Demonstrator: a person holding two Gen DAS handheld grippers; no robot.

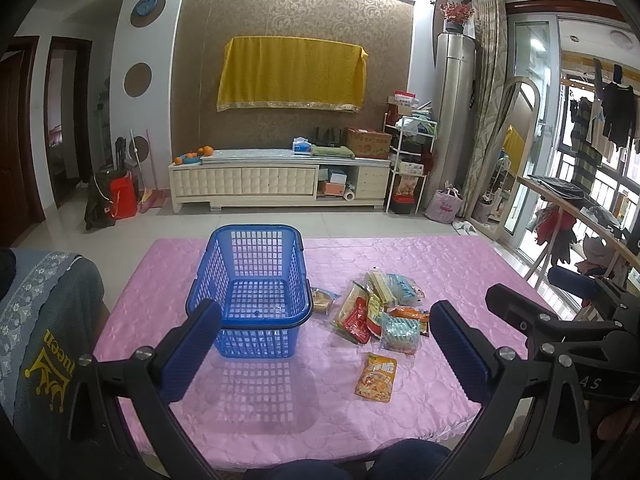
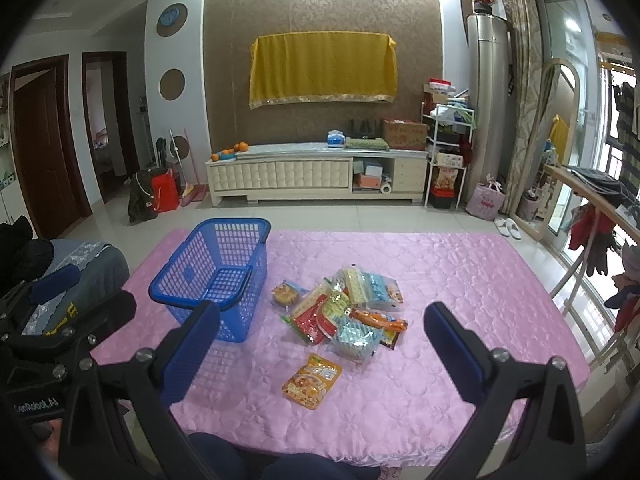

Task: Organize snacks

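Observation:
An empty blue plastic basket (image 1: 252, 292) (image 2: 218, 276) stands on the pink quilted table (image 1: 460, 264) (image 2: 460, 280). To its right lies a pile of snack packets (image 1: 376, 308) (image 2: 344, 308): red, yellow, pale blue and orange ones. A single orange packet (image 1: 376, 377) (image 2: 312, 380) lies apart, nearer to me. My left gripper (image 1: 324, 344) hovers open above the table's near edge, in front of the basket. My right gripper (image 2: 320, 344) is open too, held above the near edge in front of the pile. Neither holds anything.
A grey cushioned seat (image 1: 44, 320) (image 2: 76, 272) sits at the table's left. A person's dark-trousered knees (image 1: 360, 460) (image 2: 260, 456) are below the near edge. A wooden rack with clothes (image 2: 600, 216) stands to the right. A TV cabinet (image 1: 280, 180) lines the far wall.

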